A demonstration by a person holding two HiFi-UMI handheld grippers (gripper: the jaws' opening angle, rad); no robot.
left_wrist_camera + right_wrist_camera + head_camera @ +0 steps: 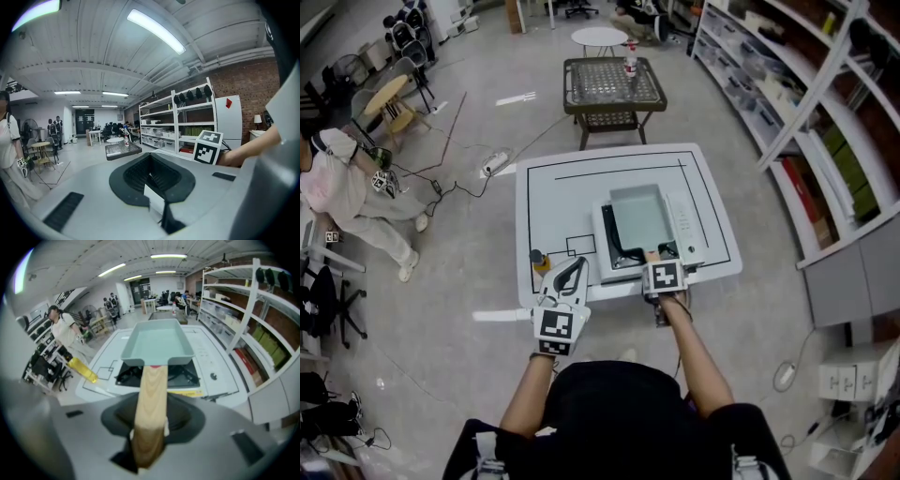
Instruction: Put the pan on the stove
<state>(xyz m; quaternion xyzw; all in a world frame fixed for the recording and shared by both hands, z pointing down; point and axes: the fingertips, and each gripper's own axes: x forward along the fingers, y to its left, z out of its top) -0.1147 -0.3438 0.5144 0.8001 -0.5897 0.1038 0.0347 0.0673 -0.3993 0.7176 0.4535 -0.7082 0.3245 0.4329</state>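
A pale teal square pan [637,214] [158,345] sits on the black grate of the white stove [684,225] [183,373] on the white table [553,192]. Its wooden handle [152,399] points toward me and lies between the jaws of my right gripper [657,259] [150,430] at the table's front edge. The pads do not seem to press on it, so that gripper is open. My left gripper [576,267] [157,206] hangs at the front left corner, tilted up, fingers together with nothing between them.
A yellow bottle [540,260] [82,370] stands at the table's front left. Beyond the table is a metal mesh table [609,89] with a bottle on it. Shelves [787,84] line the right side. A person [347,197] sits at left, with cables on the floor.
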